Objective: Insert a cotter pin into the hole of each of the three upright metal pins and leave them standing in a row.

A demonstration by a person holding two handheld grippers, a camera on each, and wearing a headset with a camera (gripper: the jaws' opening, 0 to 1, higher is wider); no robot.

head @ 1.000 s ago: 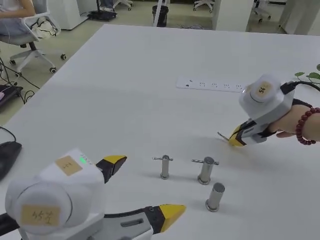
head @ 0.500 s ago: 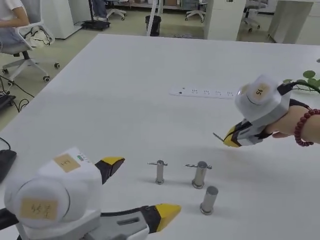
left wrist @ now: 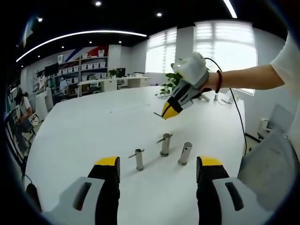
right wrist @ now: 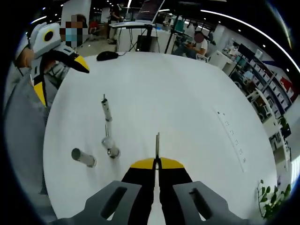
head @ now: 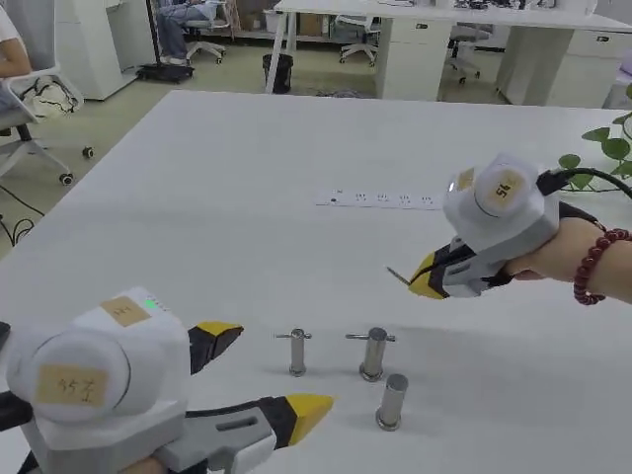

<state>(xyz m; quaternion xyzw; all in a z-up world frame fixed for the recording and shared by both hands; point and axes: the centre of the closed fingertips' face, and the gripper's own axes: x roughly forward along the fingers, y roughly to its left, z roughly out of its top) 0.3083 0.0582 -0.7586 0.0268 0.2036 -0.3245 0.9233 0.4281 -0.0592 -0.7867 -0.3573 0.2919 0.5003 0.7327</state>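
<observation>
Clenched on a cotter pin [head: 399, 276], the right gripper [head: 423, 283] hovers at one o'clock of the bare metal pin [head: 392, 400], presumably to thread it; the left gripper [head: 265, 369] gapes idle.

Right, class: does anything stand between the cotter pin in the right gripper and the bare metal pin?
Partly. The middle metal pin, already fitted, stands close to the line from the cotter pin in the right gripper to the bare metal pin.

Left tool [head: 281, 367] agape, right tool [head: 417, 283] pinched.
</observation>
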